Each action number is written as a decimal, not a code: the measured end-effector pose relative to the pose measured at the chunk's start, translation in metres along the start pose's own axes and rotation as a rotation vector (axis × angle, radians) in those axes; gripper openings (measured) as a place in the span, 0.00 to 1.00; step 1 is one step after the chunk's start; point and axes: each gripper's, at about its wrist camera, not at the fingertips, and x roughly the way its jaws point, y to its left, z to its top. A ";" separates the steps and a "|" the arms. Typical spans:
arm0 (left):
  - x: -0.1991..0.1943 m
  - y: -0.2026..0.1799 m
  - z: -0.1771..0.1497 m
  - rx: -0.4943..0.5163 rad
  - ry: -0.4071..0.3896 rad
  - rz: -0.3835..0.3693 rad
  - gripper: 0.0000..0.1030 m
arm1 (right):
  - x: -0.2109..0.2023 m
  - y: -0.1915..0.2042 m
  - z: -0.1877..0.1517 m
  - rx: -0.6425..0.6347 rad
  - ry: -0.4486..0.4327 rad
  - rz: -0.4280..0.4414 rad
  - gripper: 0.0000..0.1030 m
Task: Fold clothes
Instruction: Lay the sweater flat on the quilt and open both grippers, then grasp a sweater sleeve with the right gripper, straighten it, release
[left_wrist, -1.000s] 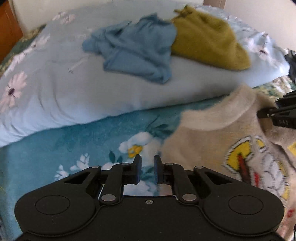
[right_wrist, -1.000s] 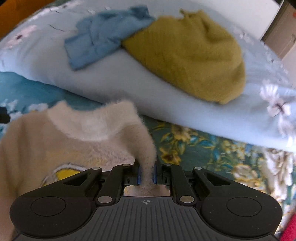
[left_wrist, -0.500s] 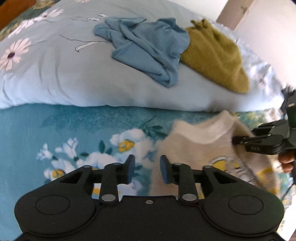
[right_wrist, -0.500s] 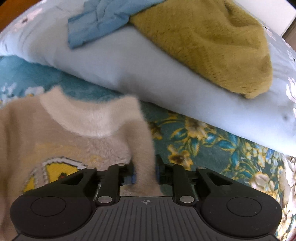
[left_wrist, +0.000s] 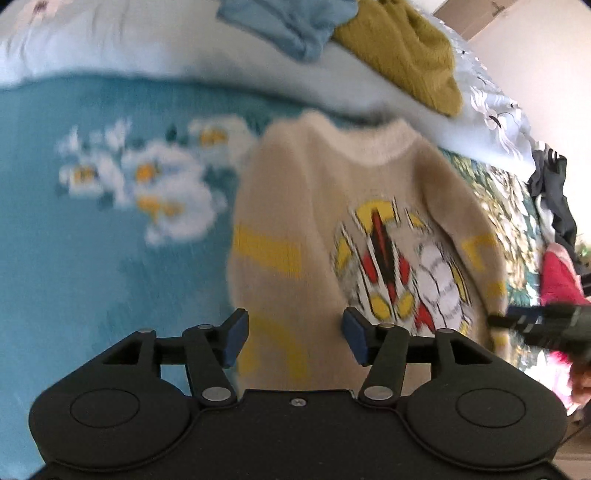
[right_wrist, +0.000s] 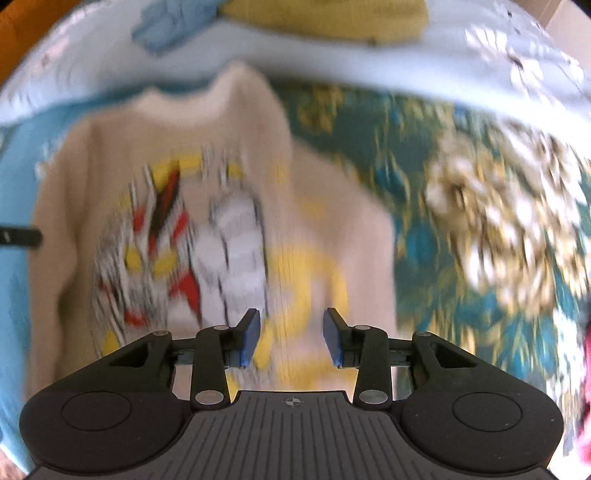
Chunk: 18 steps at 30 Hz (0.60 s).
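1. A teal bedspread (left_wrist: 92, 277) with white and yellow flowers covers the left of the bed in the left wrist view; its print is blurred.
2. A darker green floral cover (right_wrist: 480, 221), with pale and gold blooms, lies to the right in the right wrist view; also blurred.
3. A pale blue pillow (left_wrist: 166, 40) with a faint flower print lies across the far side of the bed.
4. A cream wall (left_wrist: 546, 55) rises beyond the bed at the upper right; a tan panel (left_wrist: 469, 14) stands against it.
5. An orange-brown surface (right_wrist: 14, 48) shows at the upper left corner of the right wrist view; what it is cannot be told.
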 end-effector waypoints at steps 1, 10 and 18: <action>0.002 0.000 -0.005 -0.016 0.011 0.002 0.55 | 0.003 0.001 -0.008 -0.001 0.014 -0.028 0.33; 0.007 -0.015 -0.014 -0.047 0.036 0.018 0.56 | 0.006 -0.021 -0.006 0.065 -0.008 -0.059 0.08; 0.001 -0.022 -0.021 -0.021 0.024 0.046 0.56 | -0.011 -0.084 0.060 0.005 -0.177 -0.272 0.07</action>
